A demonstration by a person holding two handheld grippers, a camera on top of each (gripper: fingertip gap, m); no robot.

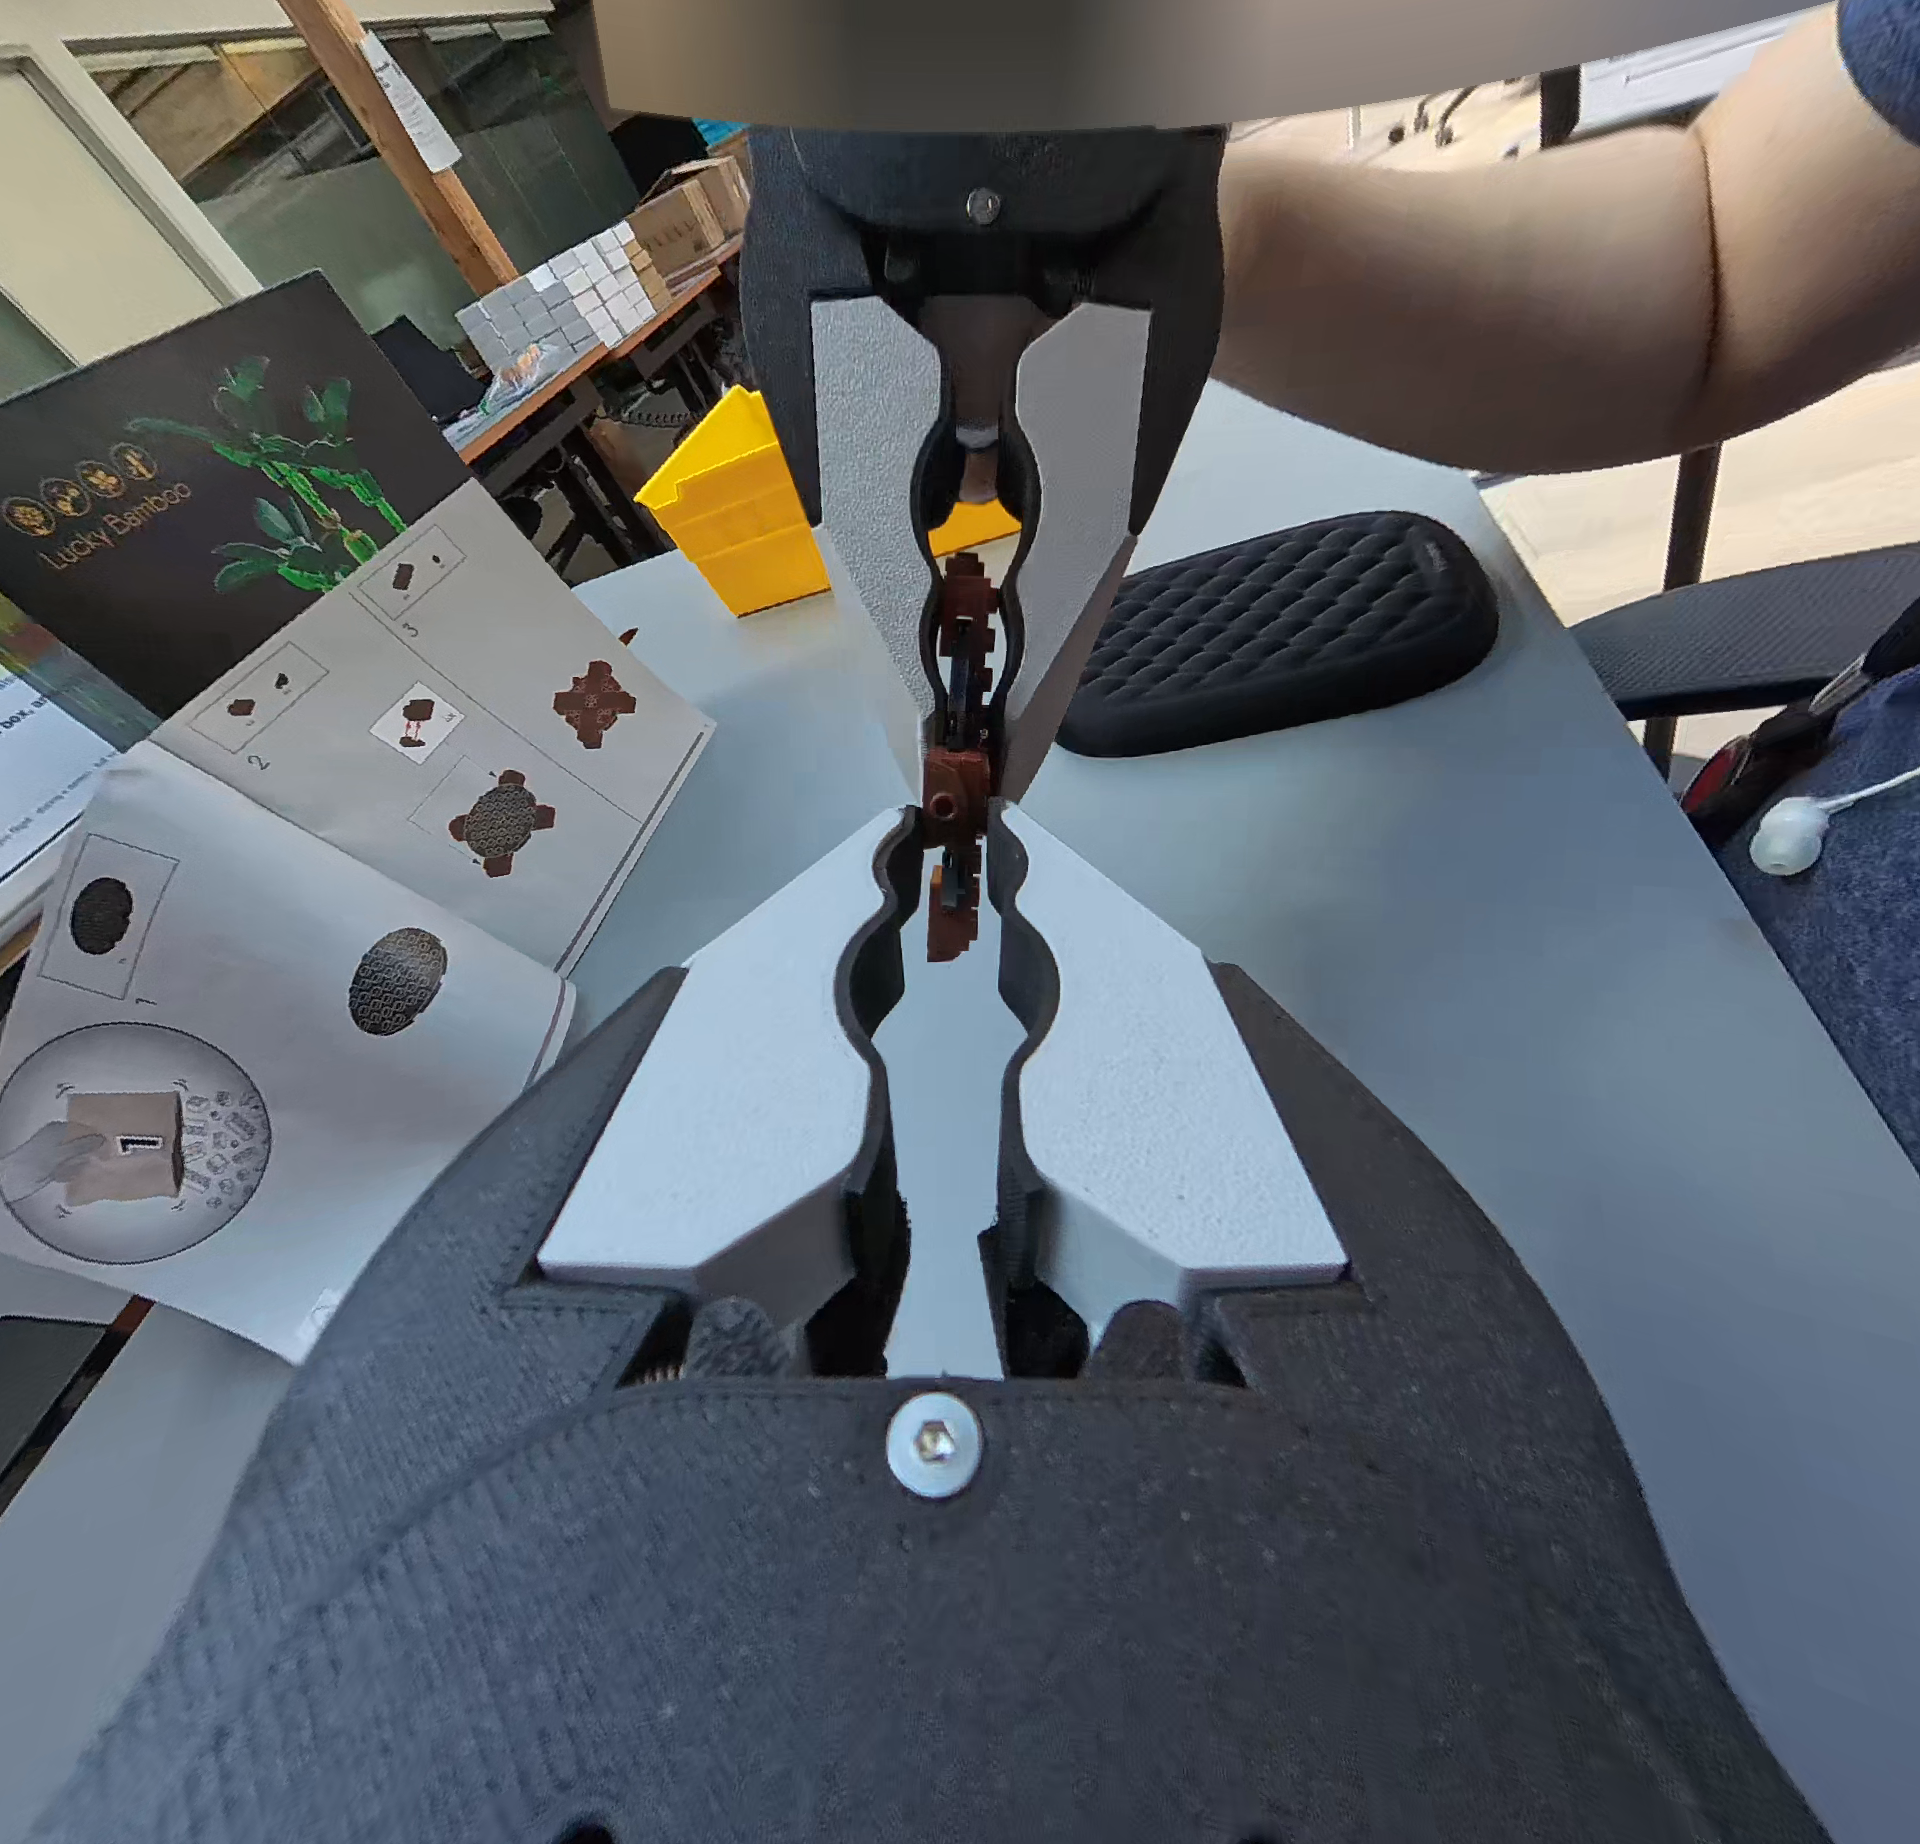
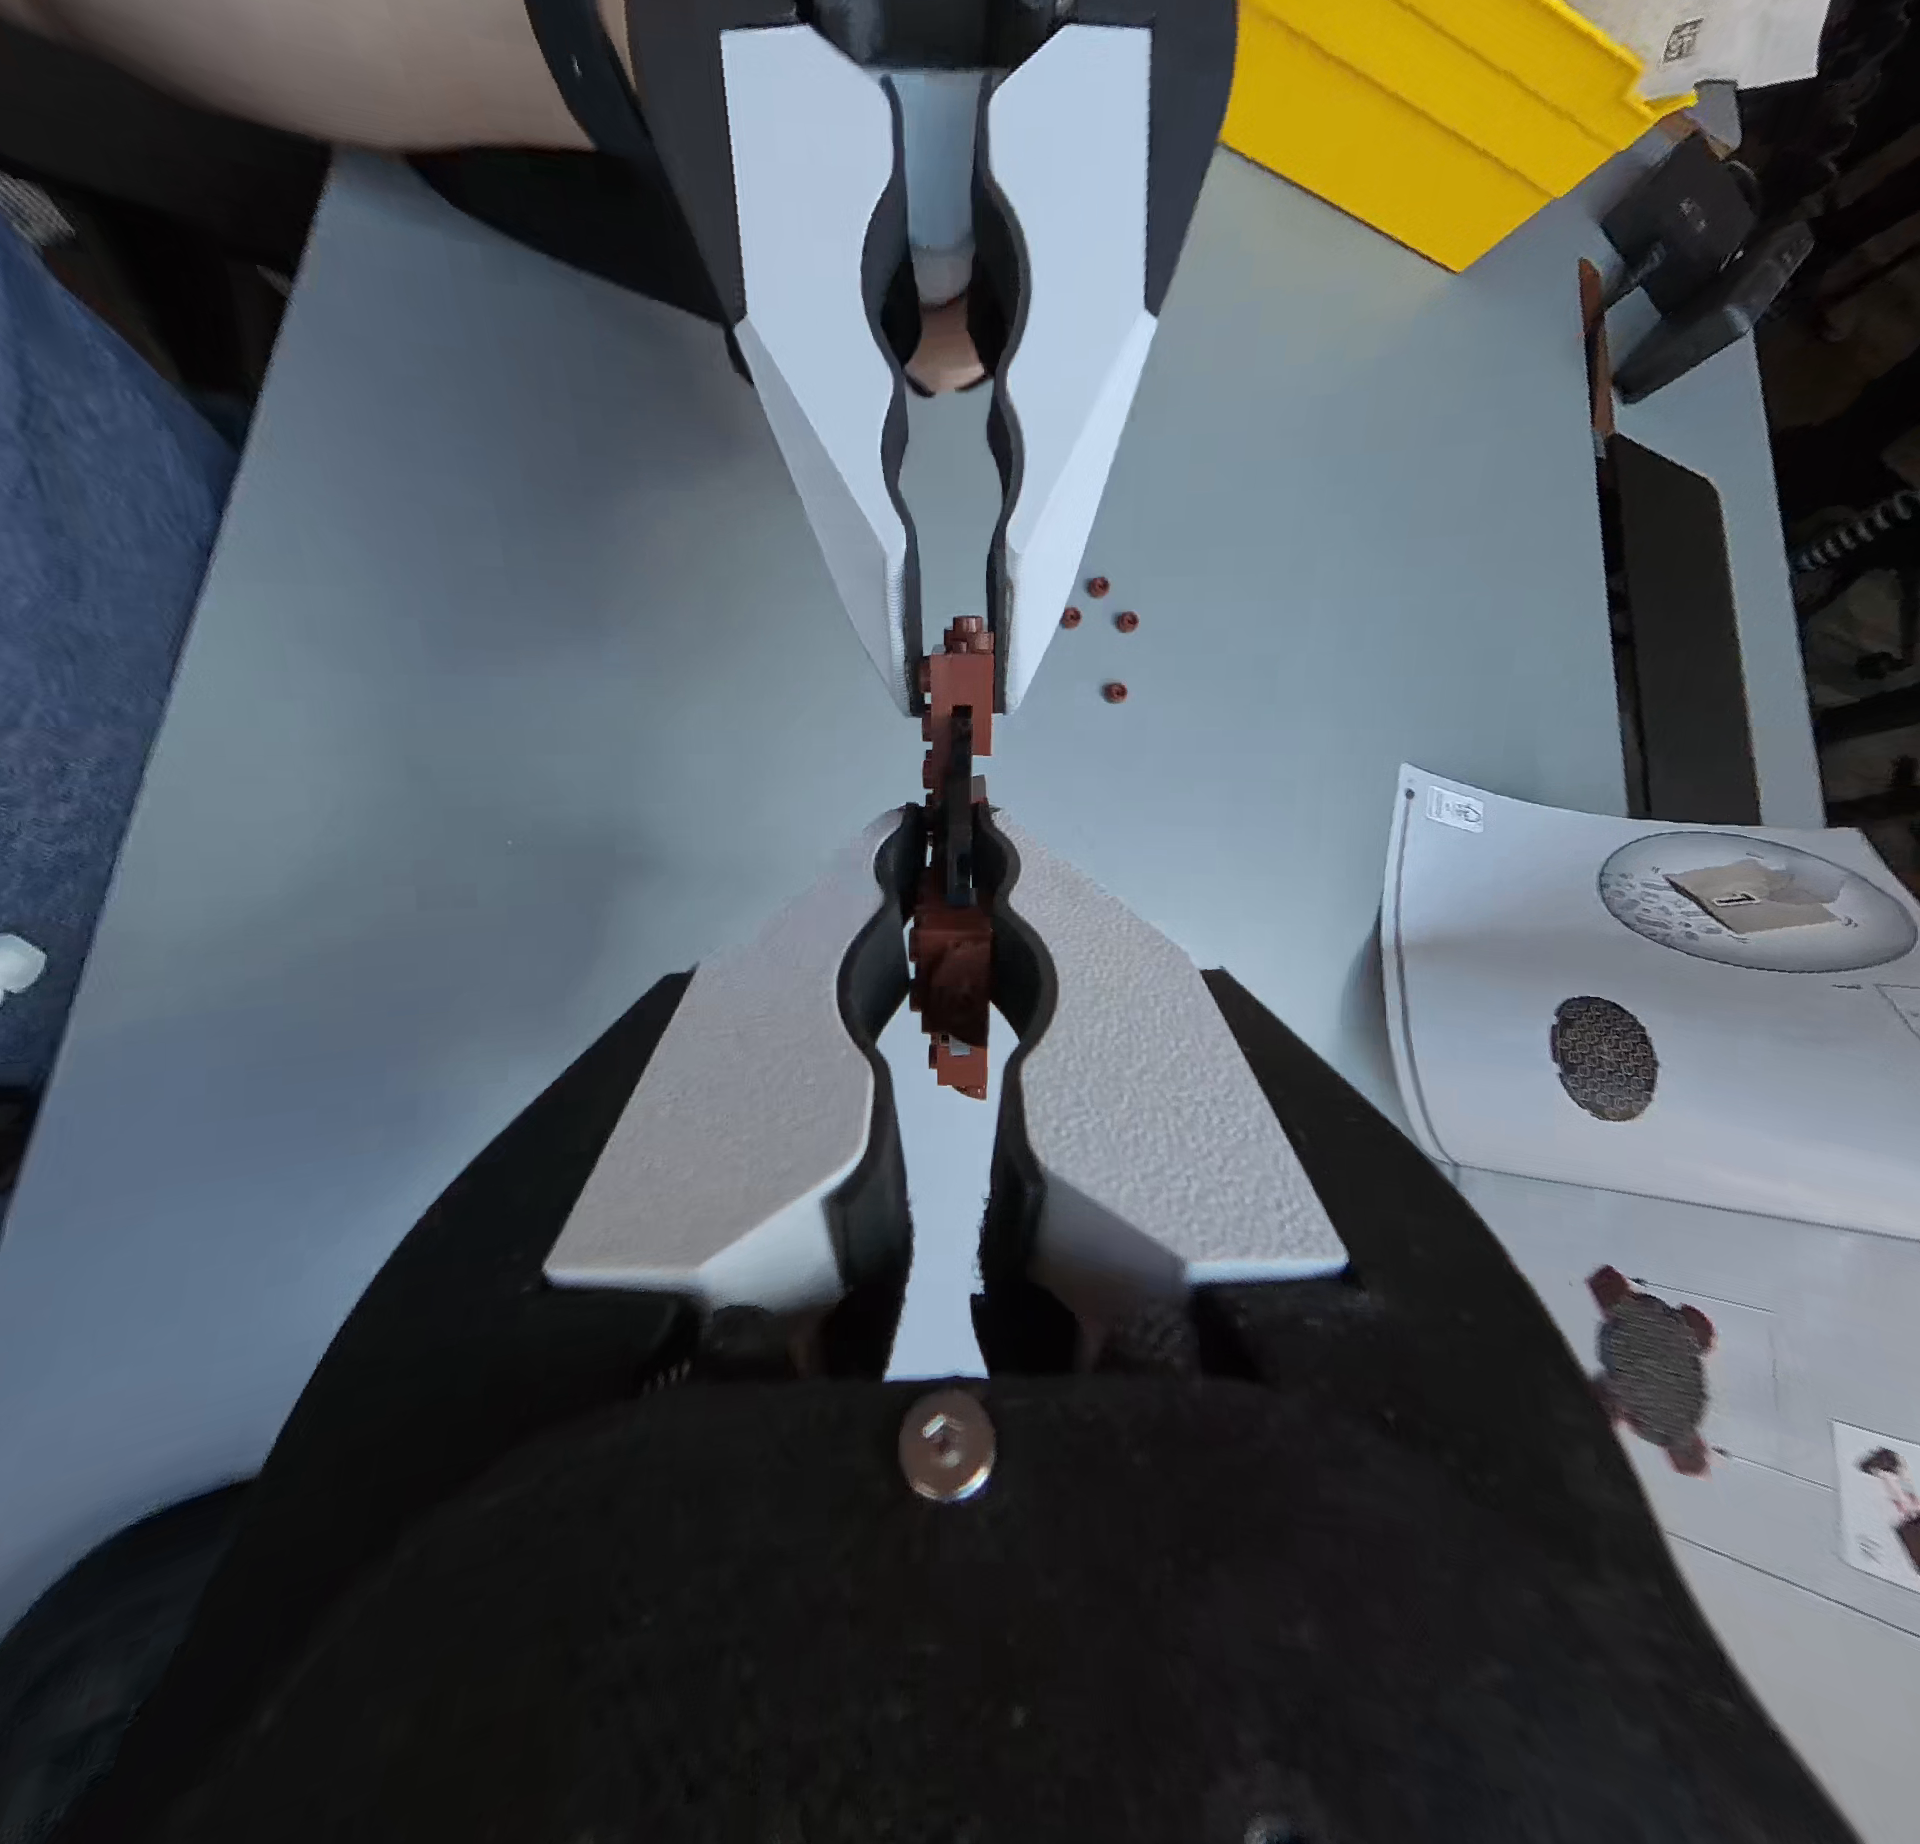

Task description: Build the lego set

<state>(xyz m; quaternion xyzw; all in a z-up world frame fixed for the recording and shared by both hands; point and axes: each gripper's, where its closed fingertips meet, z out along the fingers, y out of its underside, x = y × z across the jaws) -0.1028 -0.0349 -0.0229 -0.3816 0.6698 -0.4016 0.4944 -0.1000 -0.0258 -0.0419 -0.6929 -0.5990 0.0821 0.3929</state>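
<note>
A flat brown and black lego assembly [image 1: 951,792] is held edge-on in the air above the grey table [image 1: 1351,963], between two grippers that face each other tip to tip. My left gripper [image 1: 951,820] is shut on its near brown end. My right gripper [image 1: 961,745] comes from the far side and is shut on the other part. In the right wrist view the assembly [image 2: 956,921] sits between my right gripper's [image 2: 951,830] pads, and my left gripper [image 2: 956,698] clamps the far brown block. Several small brown round studs [image 2: 1114,693] lie loose on the table [image 2: 520,651].
An open instruction booklet [image 1: 416,755] lies at the left; it also shows in the right wrist view [image 2: 1662,1015]. A yellow bin [image 1: 727,516] stands behind. A black quilted wrist pad [image 1: 1278,631] lies to the right. A person's arm [image 1: 1507,288] holds the far gripper.
</note>
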